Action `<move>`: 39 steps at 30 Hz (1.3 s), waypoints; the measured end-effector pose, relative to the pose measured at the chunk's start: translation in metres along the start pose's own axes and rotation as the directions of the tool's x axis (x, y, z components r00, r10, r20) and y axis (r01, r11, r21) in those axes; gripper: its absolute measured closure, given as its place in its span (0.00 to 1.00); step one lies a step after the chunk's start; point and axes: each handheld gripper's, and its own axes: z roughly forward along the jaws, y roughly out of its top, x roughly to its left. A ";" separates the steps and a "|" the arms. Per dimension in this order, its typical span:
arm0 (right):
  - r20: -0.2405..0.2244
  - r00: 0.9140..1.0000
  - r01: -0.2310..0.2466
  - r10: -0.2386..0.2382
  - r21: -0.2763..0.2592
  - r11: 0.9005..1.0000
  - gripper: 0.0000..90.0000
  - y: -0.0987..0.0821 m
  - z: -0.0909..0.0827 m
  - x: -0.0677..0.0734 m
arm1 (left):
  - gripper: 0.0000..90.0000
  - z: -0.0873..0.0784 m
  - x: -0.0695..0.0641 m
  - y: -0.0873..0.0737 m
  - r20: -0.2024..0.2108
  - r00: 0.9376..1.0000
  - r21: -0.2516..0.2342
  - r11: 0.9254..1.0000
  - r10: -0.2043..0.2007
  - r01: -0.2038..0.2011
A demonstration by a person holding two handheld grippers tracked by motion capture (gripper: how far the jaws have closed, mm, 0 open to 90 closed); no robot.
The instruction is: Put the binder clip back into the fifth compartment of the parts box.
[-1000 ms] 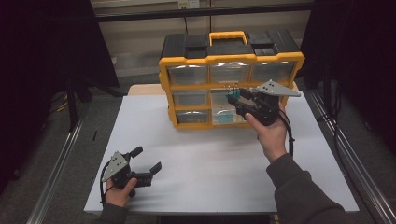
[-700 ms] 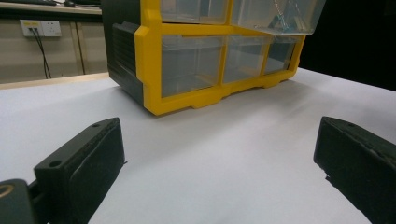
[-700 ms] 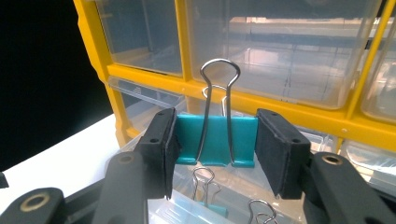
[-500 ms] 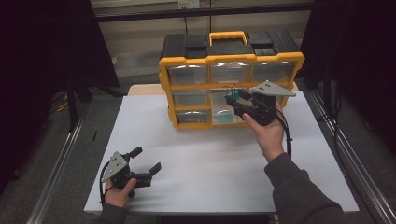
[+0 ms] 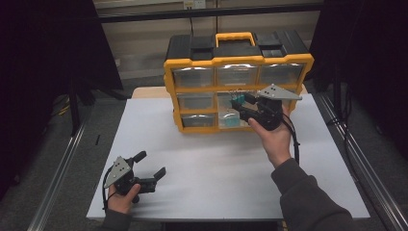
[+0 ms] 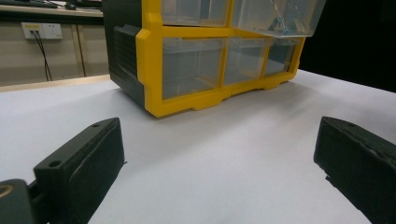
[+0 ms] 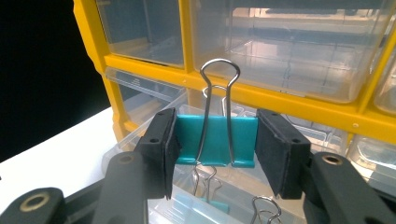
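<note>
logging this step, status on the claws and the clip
Right claw shut on teal binder clip, over open drawer of yellow organizer. Left claw open, low over table. Nothing in the way.

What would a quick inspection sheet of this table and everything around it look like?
Surface: white table, bare in front.
Job's things: teal binder clip; yellow drawer cabinet with one clear drawer pulled out, more clips inside.
Clutter: nothing seen.
Tongs: right tongs shut on the binder clip above the open drawer; left tongs open, low over the table, holding nothing.
Cables: black cable trails from the right tongs.
Surroundings: dark curtains, metal rails beside the table, wall sockets.
</note>
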 end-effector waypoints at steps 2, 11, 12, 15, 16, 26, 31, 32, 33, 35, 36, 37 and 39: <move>-0.001 1.000 0.000 0.000 -0.001 1.000 0.56 0.000 0.000 0.000 | 0.02 0.001 -0.001 0.000 -0.002 1.000 -0.019 1.000 -0.021 0.021; -0.006 1.000 0.007 -0.007 0.000 1.000 0.56 0.000 0.002 0.002 | 0.02 -0.005 0.000 0.000 -0.009 1.000 -0.012 1.000 0.002 -0.002; -0.002 1.000 0.006 -0.006 0.002 1.000 0.56 -0.001 0.003 0.001 | 0.02 -0.006 0.000 0.000 -0.009 1.000 -0.009 1.000 0.002 -0.002; -0.003 1.000 0.002 -0.002 0.003 1.000 0.56 -0.001 0.003 0.001 | 0.02 -0.007 0.000 0.000 -0.010 1.000 -0.005 1.000 0.012 -0.012; -0.009 1.000 0.001 -0.001 0.003 1.000 0.56 -0.001 0.003 0.001 | 0.02 -0.008 0.001 0.000 -0.002 1.000 -0.007 1.000 0.012 -0.012; -0.006 1.000 -0.009 0.009 -0.004 1.000 0.49 0.000 0.000 -0.001 | 0.02 -0.008 0.001 0.000 -0.017 1.000 -0.001 1.000 0.014 -0.014; -0.019 0.999 -0.031 0.031 0.001 1.000 0.31 0.000 -0.003 -0.002 | 0.02 -0.008 0.001 0.000 -0.011 1.000 -0.004 1.000 0.006 -0.006; -0.018 1.000 -0.025 0.025 0.001 1.000 0.28 0.000 -0.004 -0.001 | 0.02 -0.009 0.001 0.000 -0.015 1.000 -0.004 1.000 0.016 -0.016; -0.024 1.000 -0.019 0.019 -0.001 1.000 0.24 0.000 -0.004 -0.001 | 0.02 -0.010 0.000 0.000 -0.013 1.000 -0.008 1.000 0.005 -0.005; -0.022 1.000 -0.016 0.015 -0.003 1.000 0.18 0.000 -0.005 0.000 | 0.02 -0.011 0.000 0.000 -0.023 1.000 -0.012 1.000 0.000 -0.001; -0.028 1.000 -0.011 0.011 -0.003 1.000 0.16 0.000 -0.006 0.001 | 0.02 -0.011 0.000 -0.001 -0.025 1.000 -0.010 1.000 0.001 -0.001; -0.037 0.999 -0.011 0.011 0.002 1.000 0.13 0.000 -0.006 0.001 | 0.02 -0.012 0.000 -0.001 -0.026 1.000 -0.007 1.000 0.004 -0.004; -0.039 0.999 -0.007 0.007 0.005 1.000 0.11 -0.001 -0.007 0.001 | 0.02 -0.015 0.002 -0.001 -0.023 0.999 0.022 0.999 0.034 -0.034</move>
